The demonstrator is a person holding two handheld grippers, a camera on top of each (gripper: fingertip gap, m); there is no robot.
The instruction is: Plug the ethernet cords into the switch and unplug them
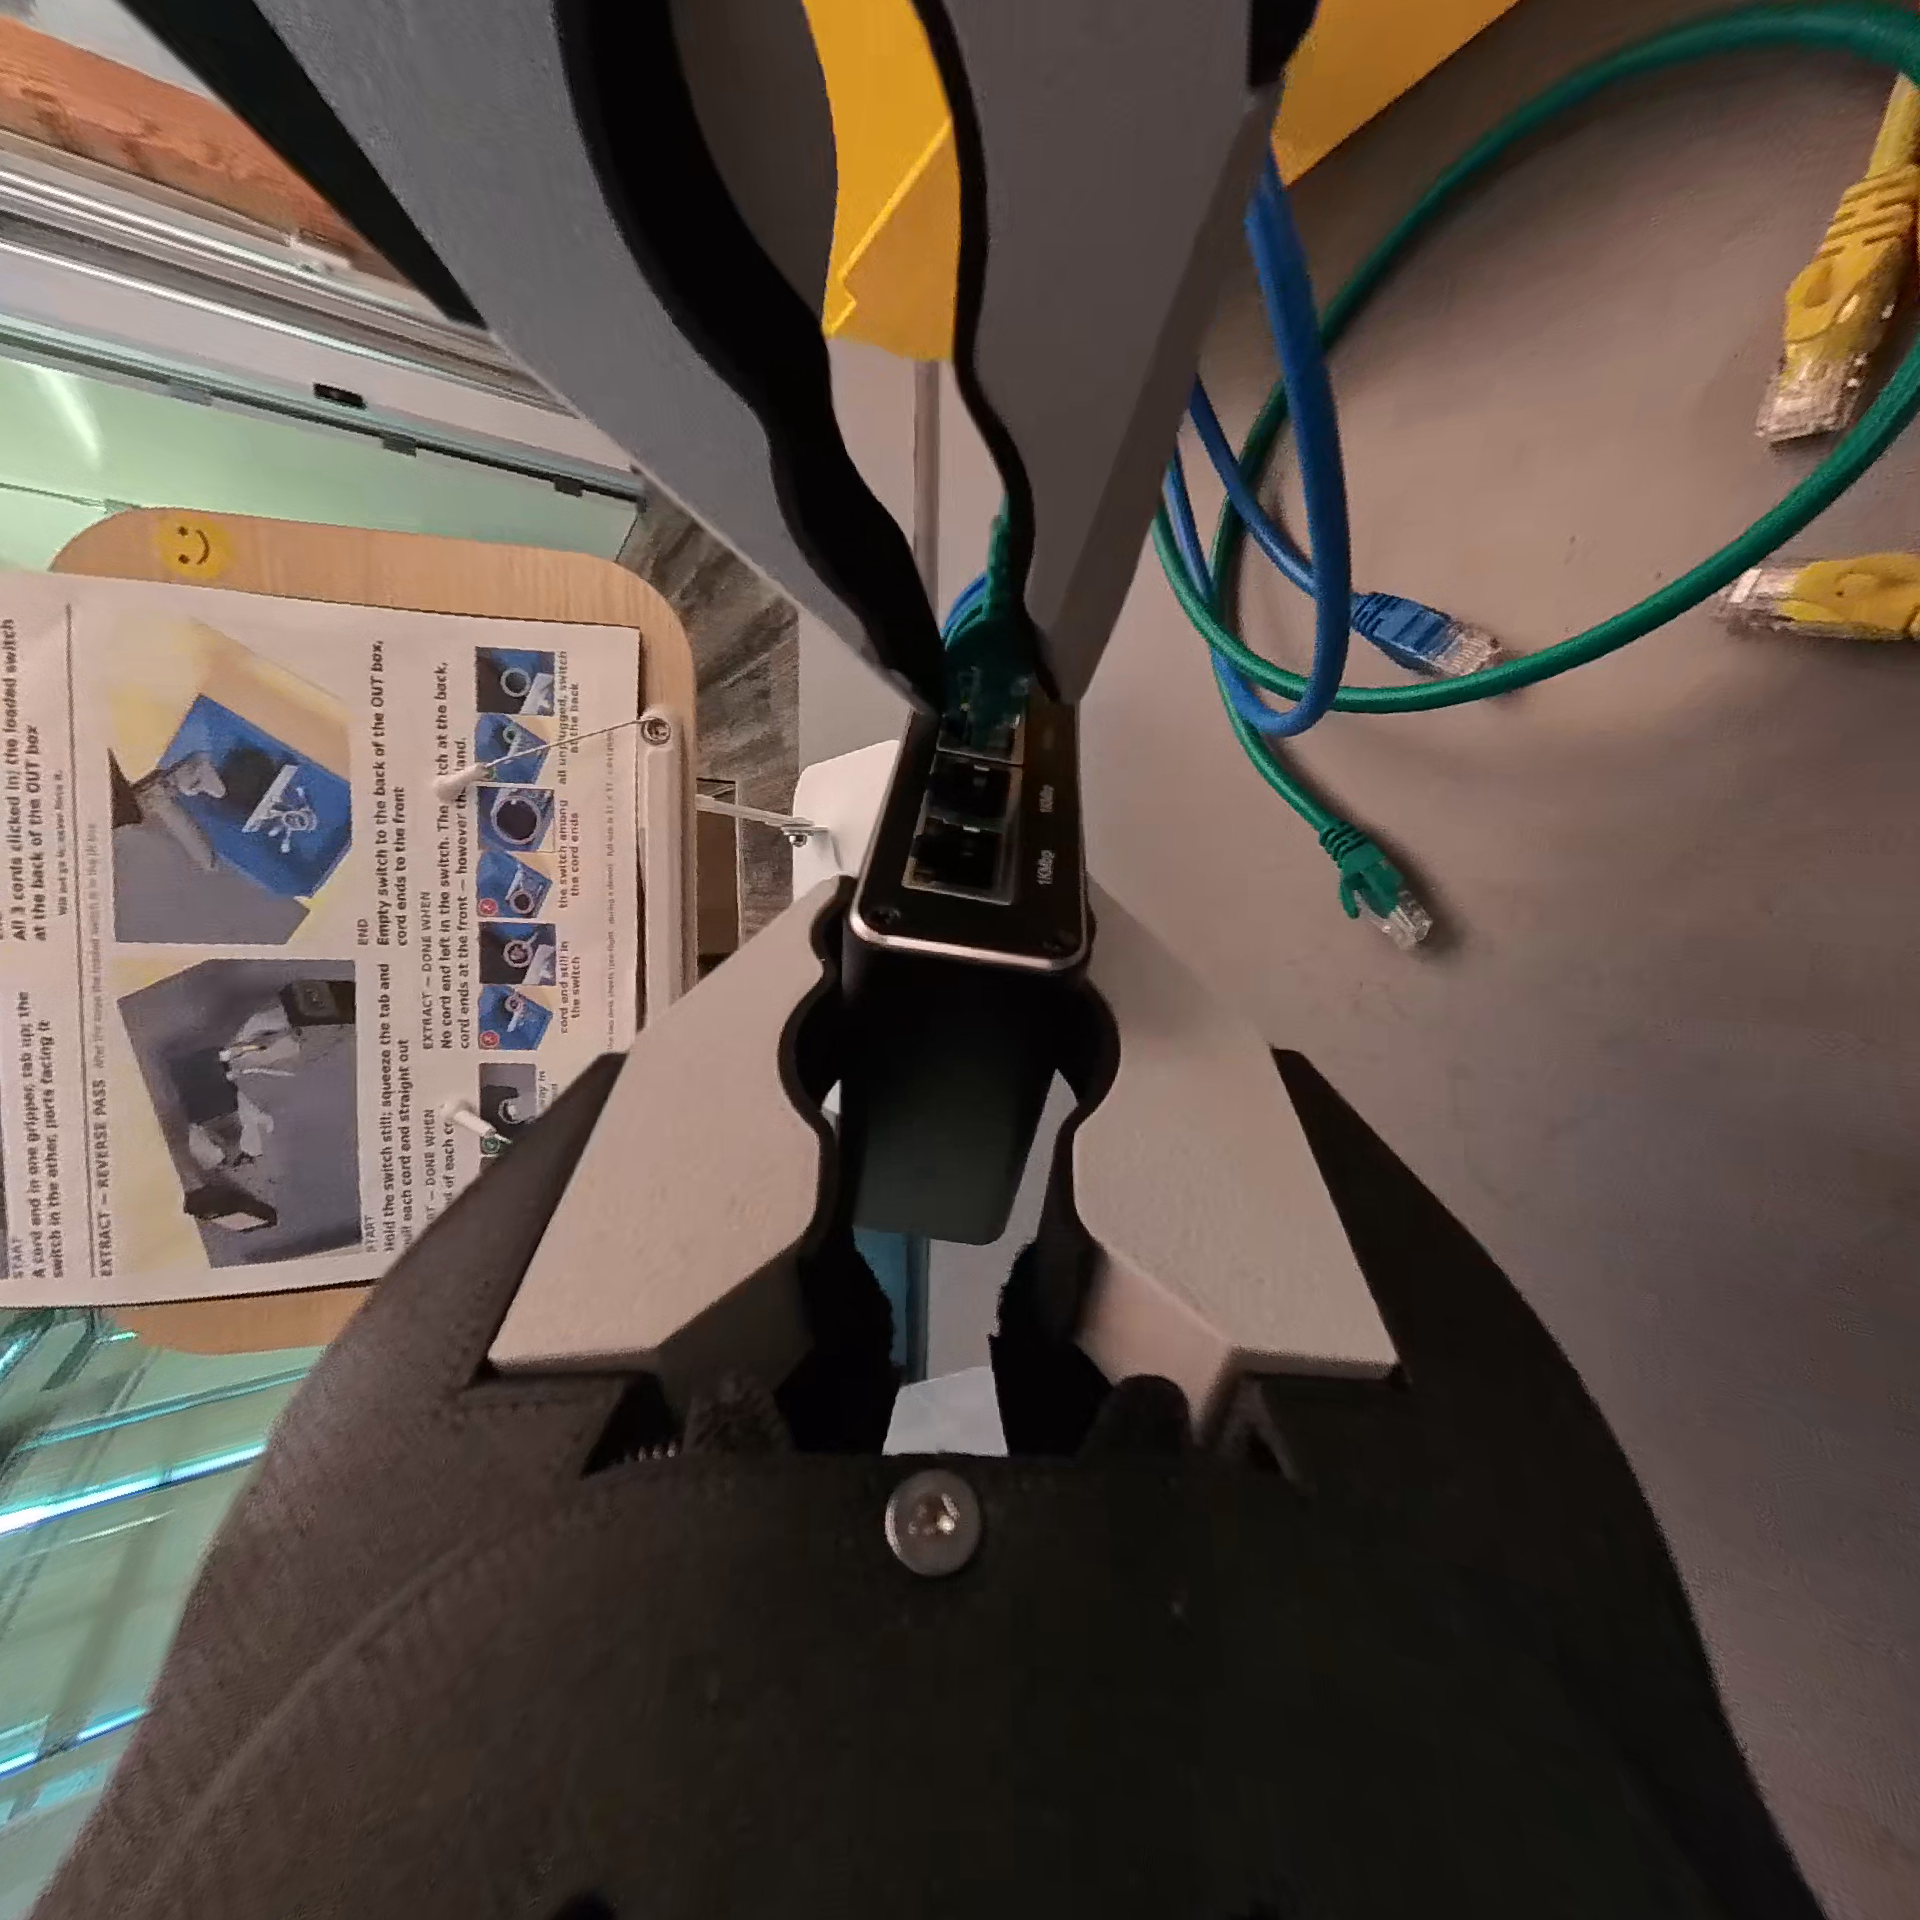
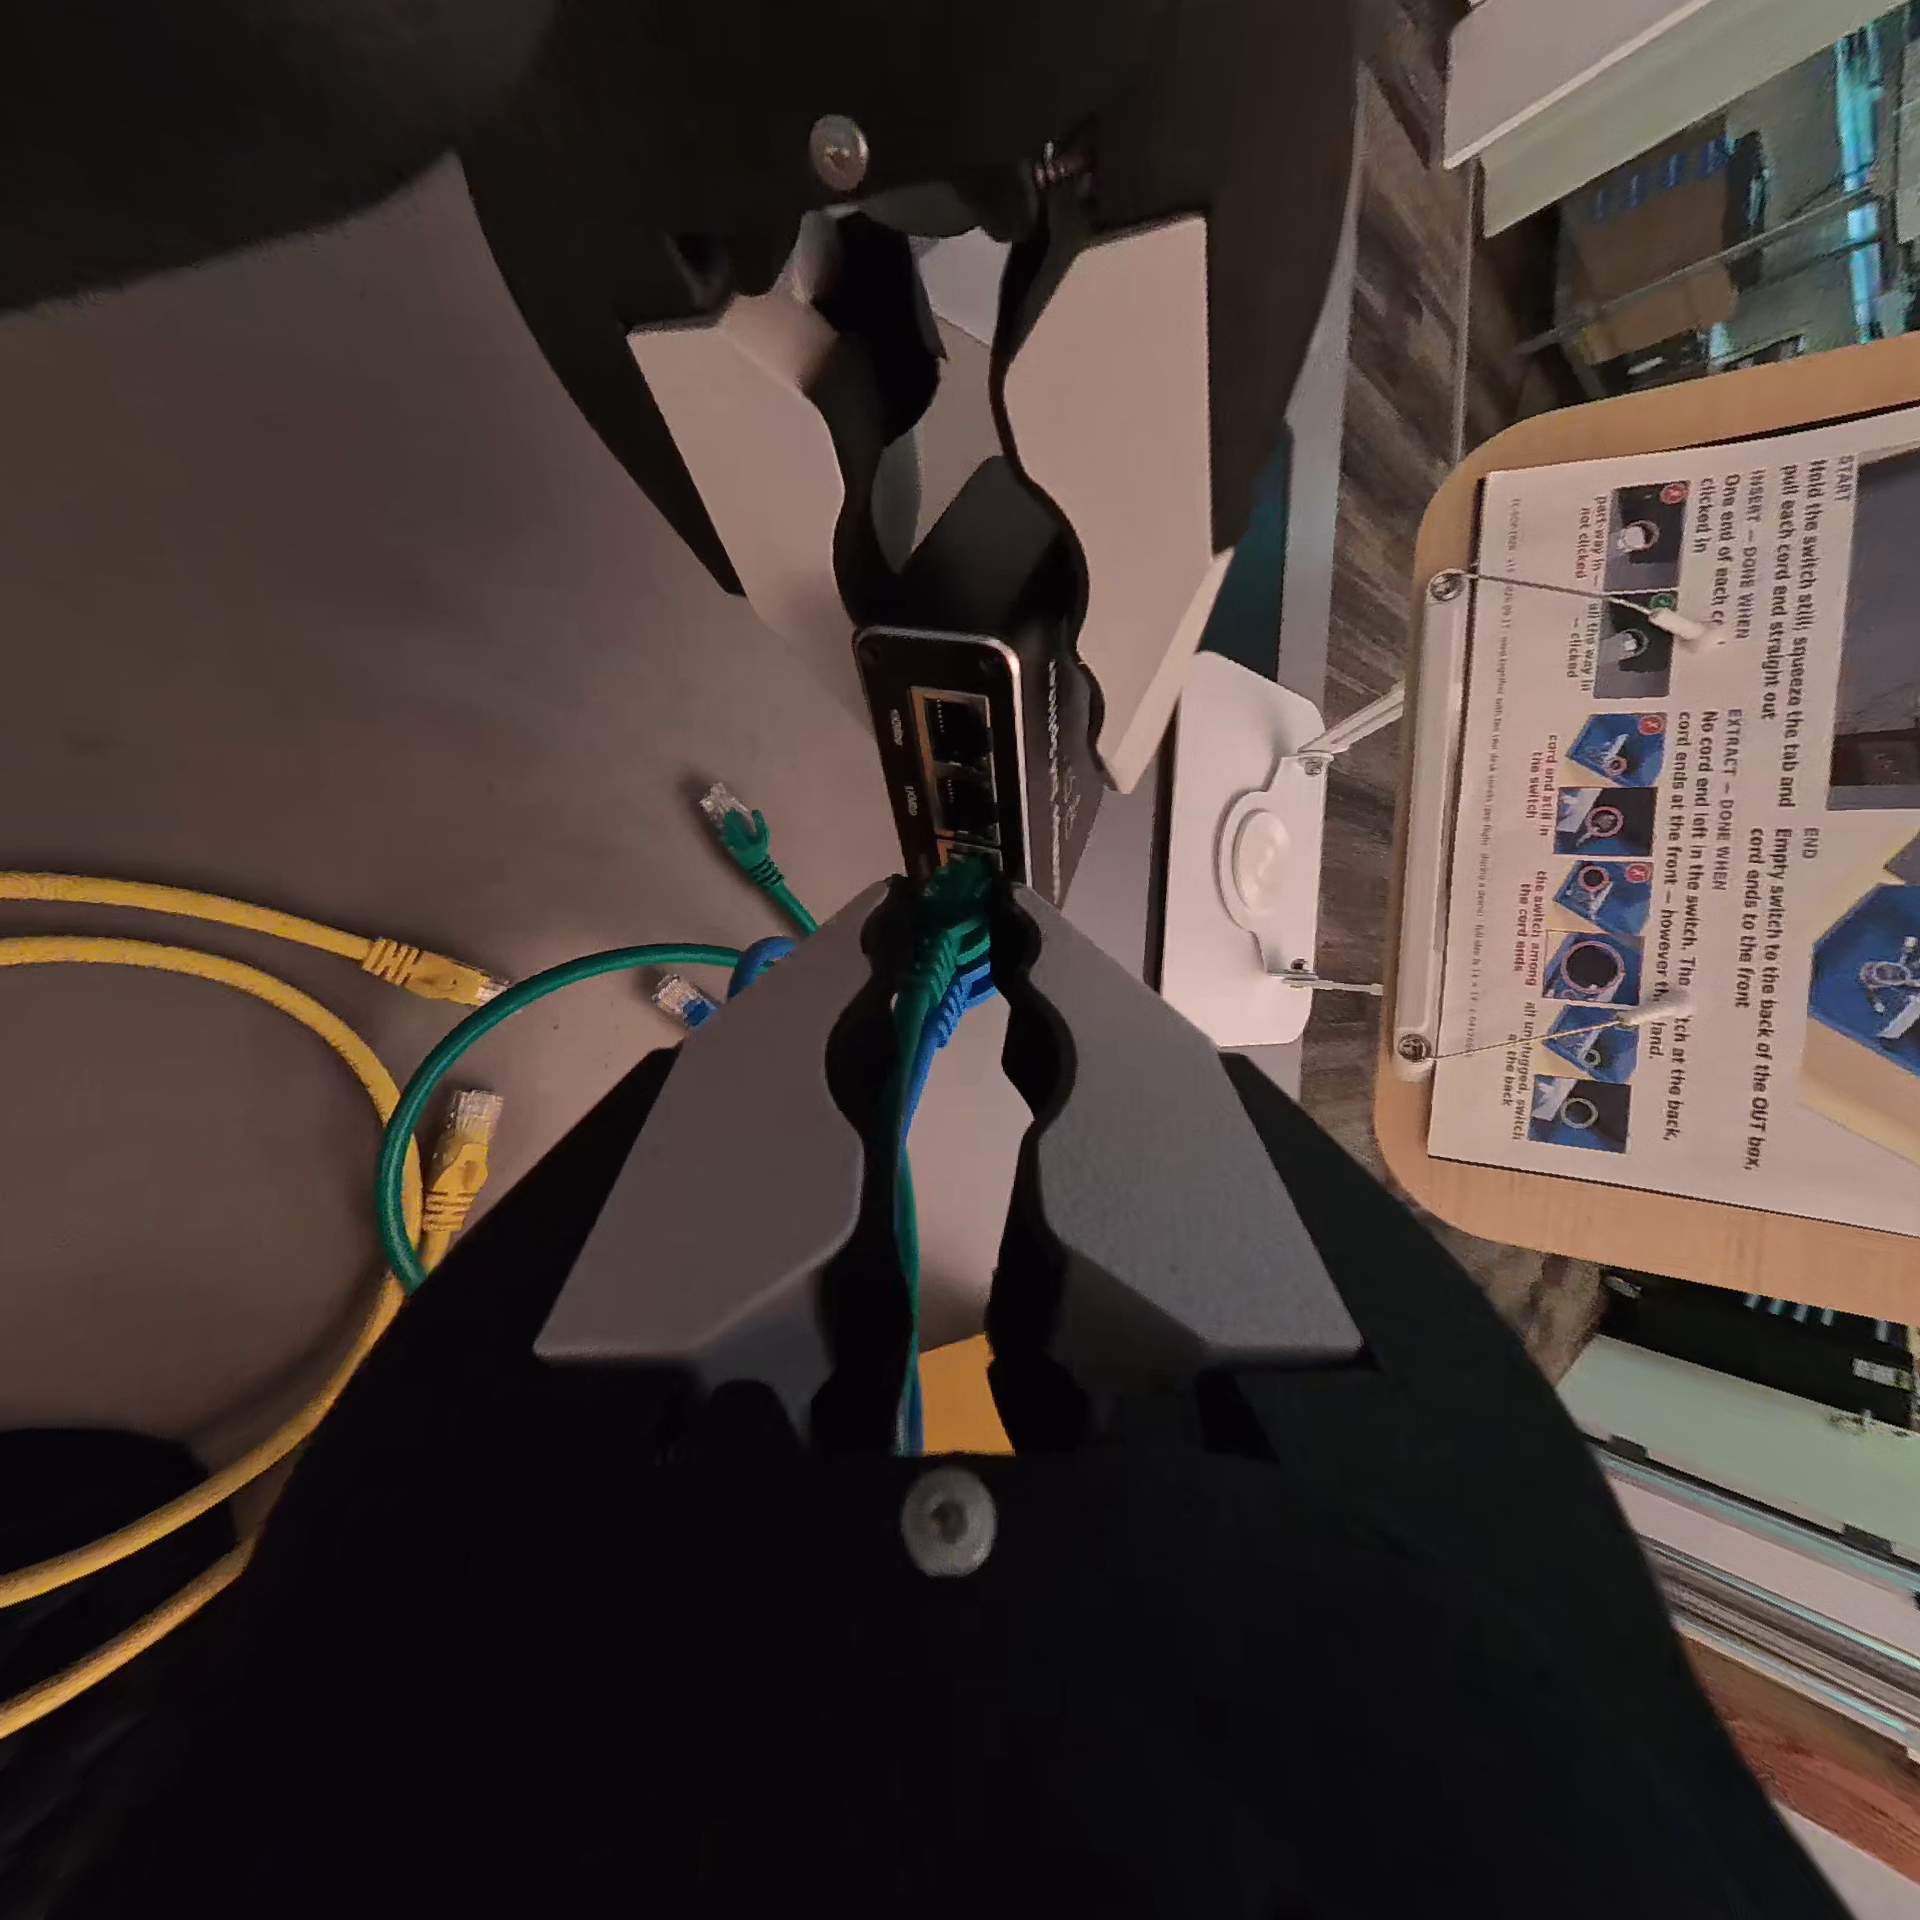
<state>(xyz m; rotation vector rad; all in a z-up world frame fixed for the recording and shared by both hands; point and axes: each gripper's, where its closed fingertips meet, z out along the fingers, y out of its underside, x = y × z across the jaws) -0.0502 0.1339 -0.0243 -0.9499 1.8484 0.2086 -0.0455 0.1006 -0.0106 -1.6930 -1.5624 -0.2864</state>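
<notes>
My left gripper is shut on the black switch and holds it above the grey table, ports facing away. My right gripper is shut on the green cord's plug at the switch's end port; I cannot tell if it is fully in. The other two ports are empty. It enters from the top of the left wrist view. The green cord's free end, a blue cord and a yellow cord lie loose on the table.
A printed instruction sheet sits on a wooden board on a white stand beyond the table edge. A yellow box stands behind the right gripper. Loose yellow plugs lie on the grey table. The gap from one gripper's tips to the other's is roughly 4 cm.
</notes>
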